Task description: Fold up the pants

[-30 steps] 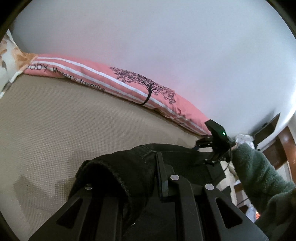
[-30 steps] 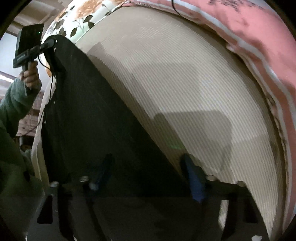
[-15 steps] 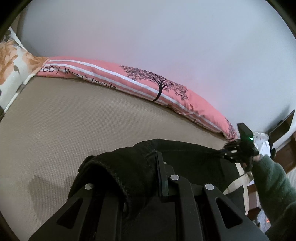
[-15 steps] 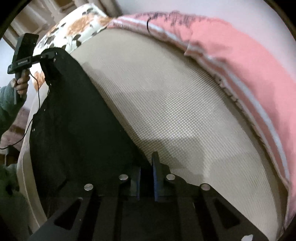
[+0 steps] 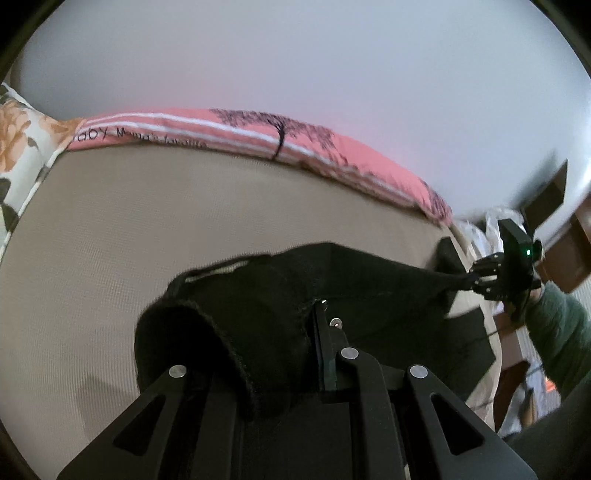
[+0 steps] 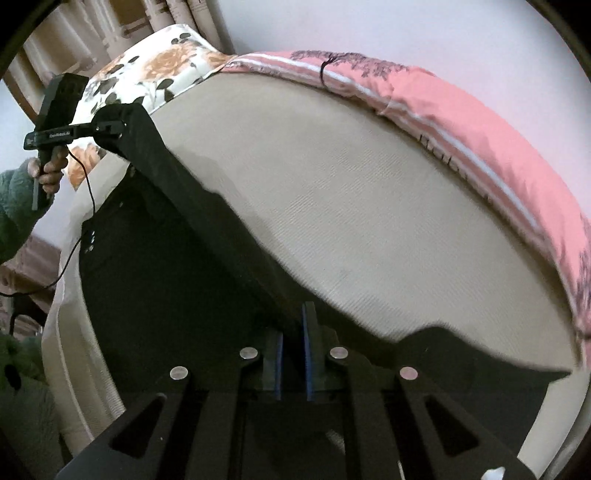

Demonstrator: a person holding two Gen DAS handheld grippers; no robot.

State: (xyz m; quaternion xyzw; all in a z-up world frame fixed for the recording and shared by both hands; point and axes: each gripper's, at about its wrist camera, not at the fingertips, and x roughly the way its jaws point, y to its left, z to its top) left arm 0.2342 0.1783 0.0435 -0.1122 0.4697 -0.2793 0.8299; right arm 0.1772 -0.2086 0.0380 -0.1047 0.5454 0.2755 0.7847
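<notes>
left wrist view: the left gripper (image 5: 317, 332) is clamped tight on a thick bunched edge of the black pants (image 5: 280, 295), with cloth curling over the left side of its frame. from there the pants run as a taut dark band toward the right of the picture, where the right gripper (image 5: 469, 278) pinches their far edge. a hand in a green sleeve (image 5: 557, 332) holds that gripper, and a small green light shows on its body. under the pants lies the beige mattress (image 5: 147, 229). along its far side sits a pink blanket (image 5: 258, 133) with white stripes, a black tree print and some lettering. a floral pillow (image 5: 18, 147) is at the far left, and a plain pale wall (image 5: 295, 55) fills the top. this view is a little blurred.

right wrist view: the right gripper (image 6: 291, 354) has its fingers (image 6: 308, 354) nearly together, with a thin fold of the pants (image 6: 166, 277) caught between the blue pads. the pants stretch away from it in a raised, tight edge up to the upper left, where the left gripper (image 6: 114, 129) grips the other end, lifted clear of the mattress (image 6: 351, 203). the rest of the cloth hangs and spreads dark over the near side of the bed. a hand (image 6: 50, 170) in the green sleeve holds the left gripper's handle, and a black cable (image 6: 85, 206) droops from it. the pink blanket (image 6: 480, 122) curves along the right, the floral pillow (image 6: 155, 74) lies at the top, and curtains (image 6: 110, 22) stand behind it.
</notes>
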